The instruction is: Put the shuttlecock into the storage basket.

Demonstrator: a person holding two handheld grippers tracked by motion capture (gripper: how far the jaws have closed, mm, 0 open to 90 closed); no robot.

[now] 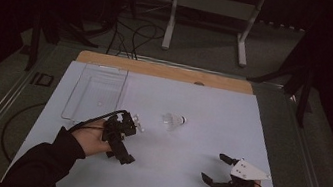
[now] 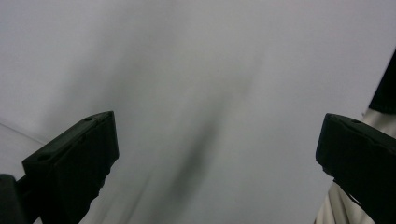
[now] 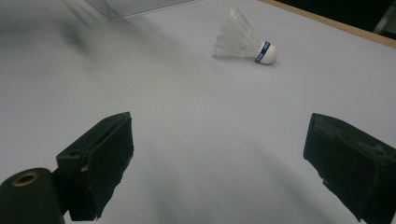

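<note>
the right gripper (image 1: 215, 169) sits at the near right part of the table (image 1: 213, 106), jaws spread wide with nothing between them, pointing toward the table's middle. in the right gripper view the same wide gap shows, and the shuttlecock (image 3: 243, 41) lies straight ahead and slightly right of the gap's centre line, well apart from the jaw tips. the left gripper (image 1: 128, 138) is held at the near left, tilted, its jaws also wide and empty in the left gripper view, facing bare table surface. farther out, near the middle of the table, the shuttlecock (image 1: 173, 120) lies on its side, long axis roughly left to right across the table, white cork end with a blue band toward the right, feathers toward the left. judged from the high view, the left gripper is the nearer of the two, the shuttlecock lying ahead and to its right; the right gripper is farther off but already faces it. beyond, at the far left, a clear tray (image 1: 96, 93) rests on the table, well apart from the shuttlecock.
</note>
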